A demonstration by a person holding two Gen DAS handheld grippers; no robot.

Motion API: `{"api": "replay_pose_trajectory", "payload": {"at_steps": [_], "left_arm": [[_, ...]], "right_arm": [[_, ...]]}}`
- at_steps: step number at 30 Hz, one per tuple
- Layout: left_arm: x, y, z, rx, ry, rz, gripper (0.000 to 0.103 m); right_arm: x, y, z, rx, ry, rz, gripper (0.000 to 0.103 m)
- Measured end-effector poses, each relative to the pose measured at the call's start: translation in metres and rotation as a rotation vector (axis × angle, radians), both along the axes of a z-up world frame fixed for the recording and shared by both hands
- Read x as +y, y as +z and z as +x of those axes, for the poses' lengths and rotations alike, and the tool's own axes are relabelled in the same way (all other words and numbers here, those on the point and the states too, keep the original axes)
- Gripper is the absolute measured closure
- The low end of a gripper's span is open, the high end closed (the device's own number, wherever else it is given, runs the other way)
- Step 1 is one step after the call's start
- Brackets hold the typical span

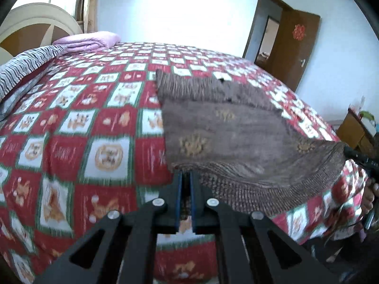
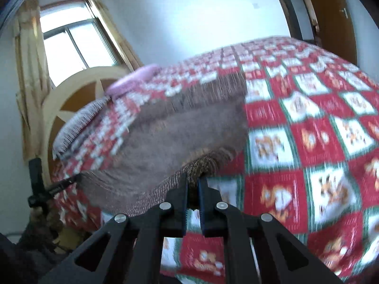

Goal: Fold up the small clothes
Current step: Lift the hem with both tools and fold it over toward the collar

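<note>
I count one brown knitted garment with tan woven motifs (image 1: 227, 127), spread over the near part of one red, white and green checked quilt (image 1: 78, 108) on the bed. Three tan motifs show on it in my left wrist view. At the head of the bed I see one folded lilac blanket (image 1: 87, 40) and one black-and-white striped pillow (image 1: 26, 64).

My left gripper (image 1: 186, 177) has its jaws nearly closed, with the ribbed hem of the garment pinched between its blue pads at the near left corner. My right gripper (image 2: 193, 181) is likewise almost closed, gripping the ribbed hem at the near right corner. The hem hangs in a sagging curve between the two grips, lifted off the quilt, while the far end of the garment rests on the bed. The right wrist view is blurred.
</note>
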State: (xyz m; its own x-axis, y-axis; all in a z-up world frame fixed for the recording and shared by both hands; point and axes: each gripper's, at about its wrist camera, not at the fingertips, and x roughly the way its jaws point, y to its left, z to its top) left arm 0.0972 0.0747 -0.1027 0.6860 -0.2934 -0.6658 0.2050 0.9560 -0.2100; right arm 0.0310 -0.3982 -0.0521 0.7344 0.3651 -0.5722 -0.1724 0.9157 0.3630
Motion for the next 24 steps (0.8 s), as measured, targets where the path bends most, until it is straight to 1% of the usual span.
{"api": "replay_pose_trajectory", "payload": {"at_steps": [4,8,12,18,21,22,24], "left_arm": [[-0.002,0.015,0.022,-0.020,0.006,-0.017,0.097],[-0.003,0.027,0.048,-0.040,0.018,-0.019,0.097],[-0.002,0.038,0.080,-0.073,0.047,0.016,0.097],[0.003,0.054,0.143,-0.090,0.090,-0.004,0.097],[-0.005,0.058,0.178,-0.101,0.095,0.036,0.097],[-0.007,0.058,0.188,-0.099,0.095,0.038,0.097],[-0.014,0.056,0.212,-0.097,0.093,0.071,0.097]], "right_arm": [[0.000,0.025,0.017,-0.066,-0.010,0.008,0.096],[0.001,0.038,0.044,-0.091,-0.025,0.007,0.096],[-0.001,0.053,0.076,-0.111,-0.031,0.003,0.096],[-0.002,0.074,0.140,-0.126,-0.036,-0.005,0.096],[-0.001,0.079,0.178,-0.119,-0.041,-0.029,0.096],[-0.002,0.079,0.192,-0.113,-0.046,-0.031,0.096],[-0.002,0.075,0.218,-0.098,-0.055,-0.036,0.096]]}}
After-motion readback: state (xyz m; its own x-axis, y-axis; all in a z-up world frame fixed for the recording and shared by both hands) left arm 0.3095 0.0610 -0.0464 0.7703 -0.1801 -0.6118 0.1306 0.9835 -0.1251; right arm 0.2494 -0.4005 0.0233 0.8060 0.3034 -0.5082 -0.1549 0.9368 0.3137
